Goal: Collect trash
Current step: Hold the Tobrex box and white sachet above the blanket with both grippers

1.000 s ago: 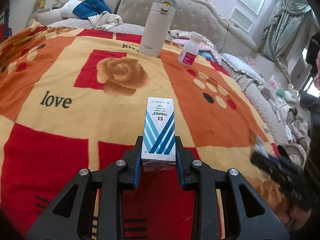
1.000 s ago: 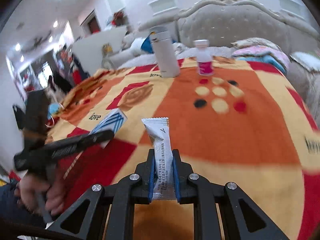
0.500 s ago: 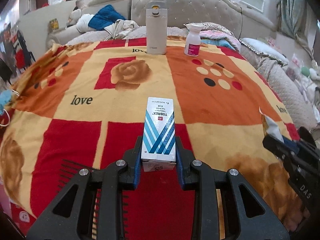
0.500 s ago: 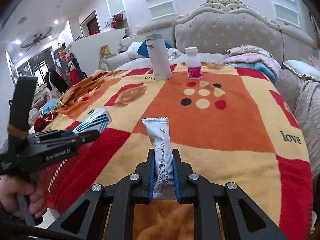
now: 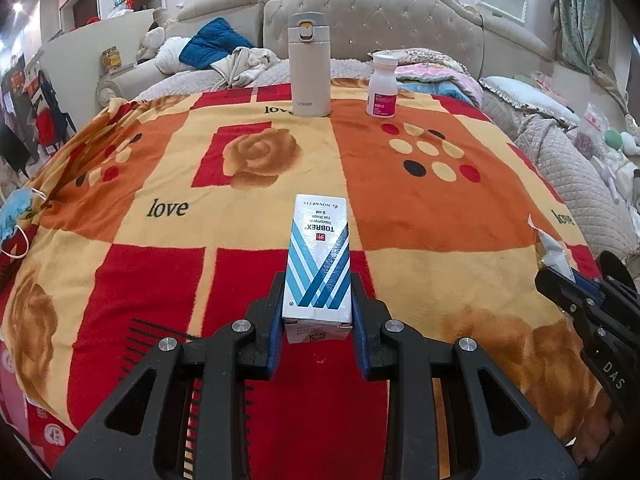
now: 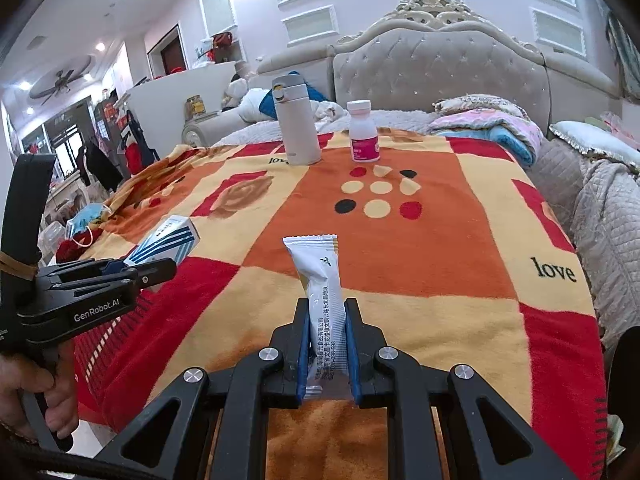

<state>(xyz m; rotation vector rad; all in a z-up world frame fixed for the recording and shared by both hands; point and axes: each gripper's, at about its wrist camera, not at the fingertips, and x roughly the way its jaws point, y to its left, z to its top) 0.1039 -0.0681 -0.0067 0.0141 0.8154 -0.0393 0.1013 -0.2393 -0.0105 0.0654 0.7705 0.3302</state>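
My left gripper point(image 5: 317, 304) is shut on a white and blue striped eye-drop box point(image 5: 320, 256), held upright above the patterned blanket point(image 5: 256, 184). From the right wrist view the same box point(image 6: 168, 242) sticks out of the left gripper point(image 6: 152, 270) at the left. My right gripper point(image 6: 327, 344) is shut on a white snack sachet point(image 6: 320, 284), which stands up between the blue pads. At the right edge of the left wrist view the sachet's torn tip point(image 5: 554, 248) shows above the right gripper point(image 5: 560, 276).
A beige thermos point(image 5: 309, 66) and a white pill bottle with a pink label point(image 5: 382, 84) stand at the blanket's far edge. A blue face mask point(image 5: 14, 216) lies at the left edge. Quilted bedding point(image 5: 560, 160) lies to the right, a tufted headboard point(image 5: 372, 24) behind.
Both grippers have drawn back and up from the blanket with their loads, so more of the bed shows. The left view has swung level. Both grips are unchanged.
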